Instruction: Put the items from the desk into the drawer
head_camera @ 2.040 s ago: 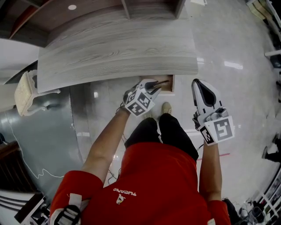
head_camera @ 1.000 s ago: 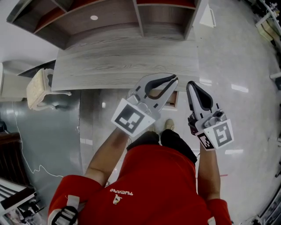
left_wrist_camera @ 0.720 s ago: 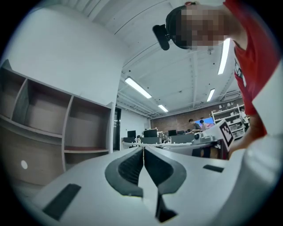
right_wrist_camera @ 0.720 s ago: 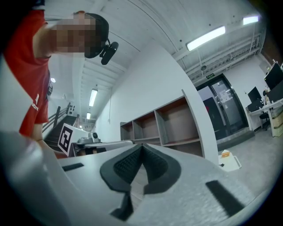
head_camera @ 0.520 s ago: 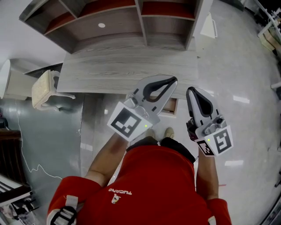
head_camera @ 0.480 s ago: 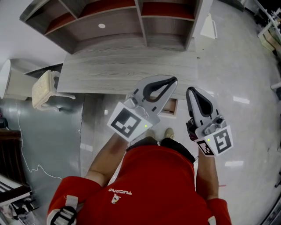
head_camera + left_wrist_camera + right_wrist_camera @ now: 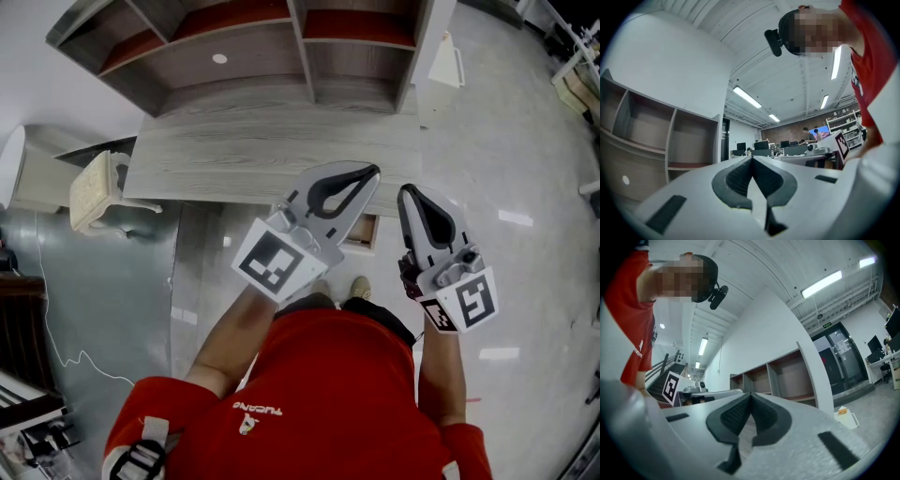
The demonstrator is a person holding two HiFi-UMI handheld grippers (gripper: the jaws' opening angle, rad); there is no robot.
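Both white hand-held grippers are hanging in the air in front of a person in a red shirt [image 7: 328, 394], over the front edge of the long, pale grey wood-grain desk [image 7: 262, 150]. The left gripper [image 7: 372, 172] is pointing out across that edge. Its dark ribbed fingers [image 7: 733, 180] are pressing tip to tip with nothing between them. The right gripper [image 7: 406, 195] is sitting just beside it without touching it. Its fingers [image 7: 733, 417] are likewise closing only on each other and carrying nothing. Each gripper is bearing a cube with black square markers at its rear, the left cube [image 7: 272, 262] lying near the person's forearm and the right cube [image 7: 469, 300] above the wrist.

The small brown wooden drawer [image 7: 364, 232] is peeking out from under the desk's front edge. In the head view it is showing between the two grippers, partly covered by the left one. A grey shelf unit with reddish-brown insides [image 7: 300, 37] is standing along the desk's far side. A cream-coloured chair [image 7: 92, 187] is standing at the desk's left end. A white container [image 7: 448, 61] is sitting on the glossy grey floor [image 7: 506, 141] beyond the desk's right end.
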